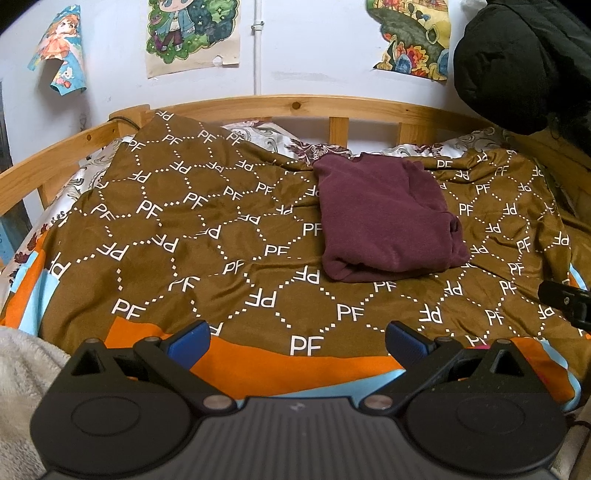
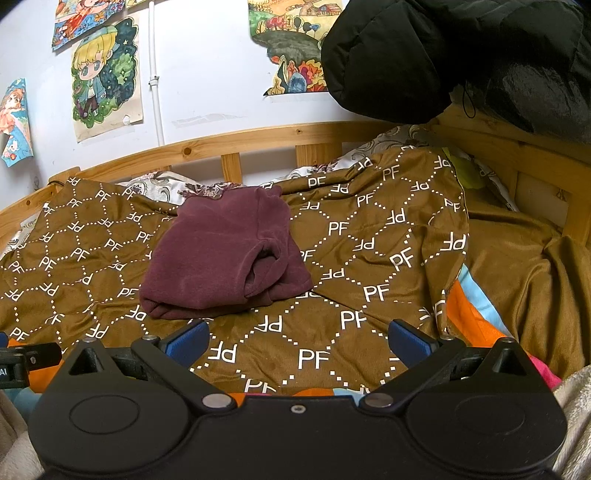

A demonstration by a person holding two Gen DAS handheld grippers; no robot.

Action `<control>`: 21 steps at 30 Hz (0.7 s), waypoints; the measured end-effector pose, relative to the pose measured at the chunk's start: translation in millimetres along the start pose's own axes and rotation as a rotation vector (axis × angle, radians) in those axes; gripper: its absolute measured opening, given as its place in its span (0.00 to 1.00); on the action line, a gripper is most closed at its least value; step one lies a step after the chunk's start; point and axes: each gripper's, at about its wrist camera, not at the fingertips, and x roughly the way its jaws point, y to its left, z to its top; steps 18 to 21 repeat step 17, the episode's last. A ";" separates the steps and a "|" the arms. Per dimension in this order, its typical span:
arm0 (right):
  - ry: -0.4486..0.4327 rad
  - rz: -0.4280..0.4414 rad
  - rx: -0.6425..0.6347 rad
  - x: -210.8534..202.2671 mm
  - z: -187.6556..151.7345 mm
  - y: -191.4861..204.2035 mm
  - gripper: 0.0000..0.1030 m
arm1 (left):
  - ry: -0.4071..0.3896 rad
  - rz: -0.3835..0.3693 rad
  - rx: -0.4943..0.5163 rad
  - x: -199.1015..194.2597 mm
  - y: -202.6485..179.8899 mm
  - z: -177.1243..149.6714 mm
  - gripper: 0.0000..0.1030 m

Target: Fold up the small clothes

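— Materials up front?
— Matte black plastic on both claws, with ribbed blue pads. Left gripper spread wide, holding nothing. Right gripper spread wide too, likewise empty.

— And ahead of the fingers?
— Soft, velvety brown blanket with white dotted hexagons and "PF" letters, lightly creased, edged in orange and pale blue just under the fingertips. Beyond it a floral sheet, white with grey and plum scrolls. Fuzzy cream throw low to the left of the left claw.

— Rest of the room?
— Bed with a pine frame, knotty and slatted, along the far side. White wall behind, with a thin white pipe running up it and curling hand-coloured cartoon drawings stuck on. Bulky black padded jacket hanging high to the right, over the corner post.

— The clothing itself?
— Maroon fleece garment, fuzzy and matte, lying on the blanket in a rough rectangle. Near edge rolled thick; a bunched opening showing on its right side. Ahead and to the right of the left claw, ahead and to the left of the right one, clear of both sets of fingers.
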 end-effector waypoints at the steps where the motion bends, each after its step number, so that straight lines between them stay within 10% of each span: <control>1: 0.001 -0.002 0.002 0.6 -1.1 0.4 1.00 | 0.001 0.000 0.001 0.0 -0.7 0.4 0.99; 21: 0.003 0.000 0.001 0.5 -1.9 0.6 1.00 | 0.007 0.002 0.012 1.9 -0.4 1.0 0.99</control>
